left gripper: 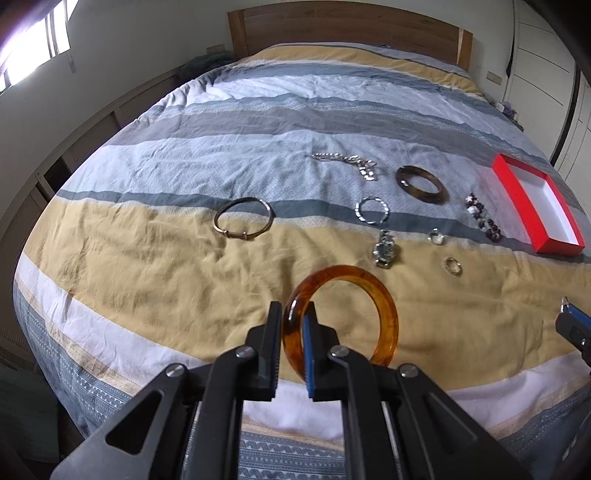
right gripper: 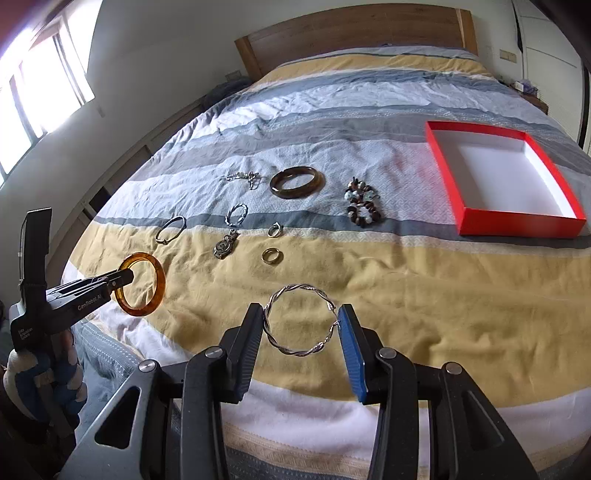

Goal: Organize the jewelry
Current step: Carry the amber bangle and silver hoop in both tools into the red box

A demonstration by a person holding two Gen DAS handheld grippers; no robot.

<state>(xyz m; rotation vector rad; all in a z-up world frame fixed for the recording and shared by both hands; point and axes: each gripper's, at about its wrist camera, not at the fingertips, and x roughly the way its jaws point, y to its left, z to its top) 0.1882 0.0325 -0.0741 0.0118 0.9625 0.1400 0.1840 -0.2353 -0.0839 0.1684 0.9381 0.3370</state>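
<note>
My left gripper (left gripper: 294,314) is shut on the rim of an amber bangle (left gripper: 384,306), held above the bed; it also shows in the right wrist view (right gripper: 147,284). My right gripper (right gripper: 301,314) is shut on a twisted silver bangle (right gripper: 295,325), its fingers pressing the bangle's two sides. A red box (right gripper: 517,221) with a white, empty inside lies at the right on the bed, also seen in the left wrist view (left gripper: 517,199). On the cover lie a dark brown bangle (right gripper: 297,181), a bead bracelet (right gripper: 362,206), a gold ring (right gripper: 272,255), a watch (right gripper: 224,248) and a thin gold bangle (left gripper: 243,218).
A striped bed cover (right gripper: 424,295) spreads under everything. A silver chain (right gripper: 245,177), a silver hoop (right gripper: 236,214) and a small silver ring (right gripper: 275,229) lie mid-bed. A wooden headboard (right gripper: 354,33) stands at the far end, a window (right gripper: 40,85) at the left.
</note>
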